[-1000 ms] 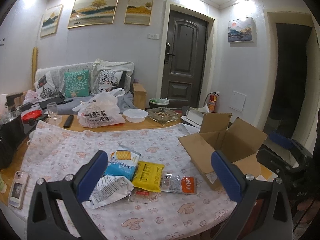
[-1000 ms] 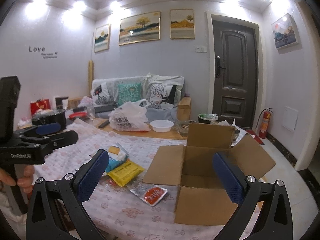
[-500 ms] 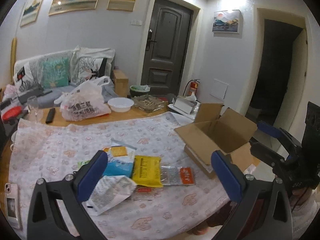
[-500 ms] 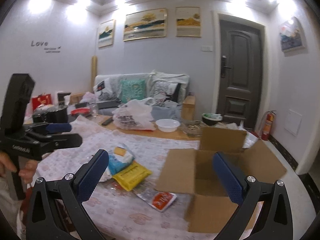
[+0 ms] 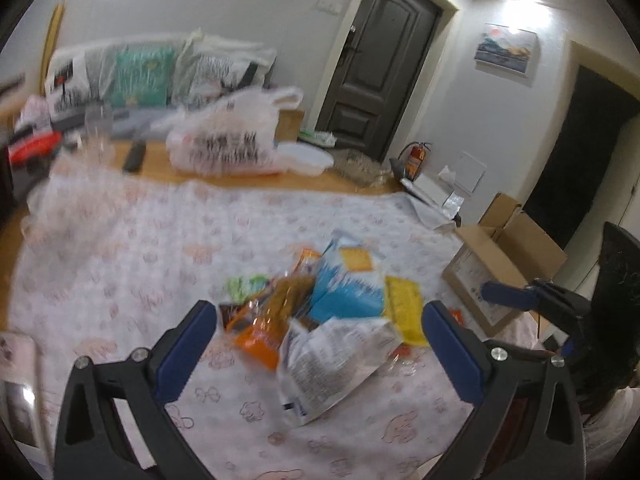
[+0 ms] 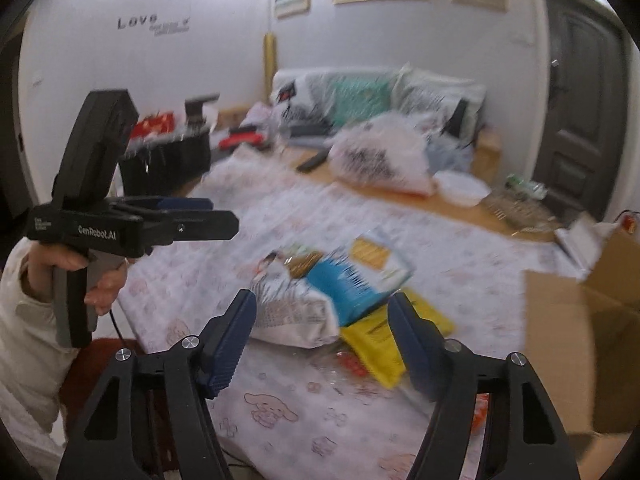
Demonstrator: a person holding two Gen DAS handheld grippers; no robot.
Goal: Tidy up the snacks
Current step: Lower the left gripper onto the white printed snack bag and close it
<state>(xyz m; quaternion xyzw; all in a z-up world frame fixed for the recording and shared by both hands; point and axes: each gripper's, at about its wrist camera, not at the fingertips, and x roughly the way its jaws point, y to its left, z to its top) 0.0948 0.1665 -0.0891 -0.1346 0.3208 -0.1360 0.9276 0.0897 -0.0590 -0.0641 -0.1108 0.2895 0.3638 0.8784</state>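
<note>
A pile of snack packets lies on the patterned tablecloth (image 5: 132, 248): a blue cracker bag (image 5: 346, 284), a yellow packet (image 5: 404, 308), a white printed bag (image 5: 328, 360) and an orange packet (image 5: 260, 336). The same blue bag (image 6: 356, 284), yellow packet (image 6: 384, 340) and white bag (image 6: 292, 312) show in the right wrist view. My left gripper (image 5: 320, 344) is open and empty, just in front of the pile. My right gripper (image 6: 324, 340) is open and empty, close over the pile. An open cardboard box (image 5: 504, 264) stands at the right (image 6: 580, 344).
A white plastic bag (image 5: 228, 136), a white bowl (image 5: 308, 156), a remote (image 5: 134, 156) and a glass (image 5: 96, 128) sit at the table's far edge. A phone (image 5: 12, 392) lies at the near left. A black basket (image 6: 168, 160) stands far left. Both views are motion-blurred.
Both grippers have moved down and in towards the snack pile, which now fills the space between their fingers. The right gripper's fingers have narrowed somewhat. The box has slid to the right edge of both views.
</note>
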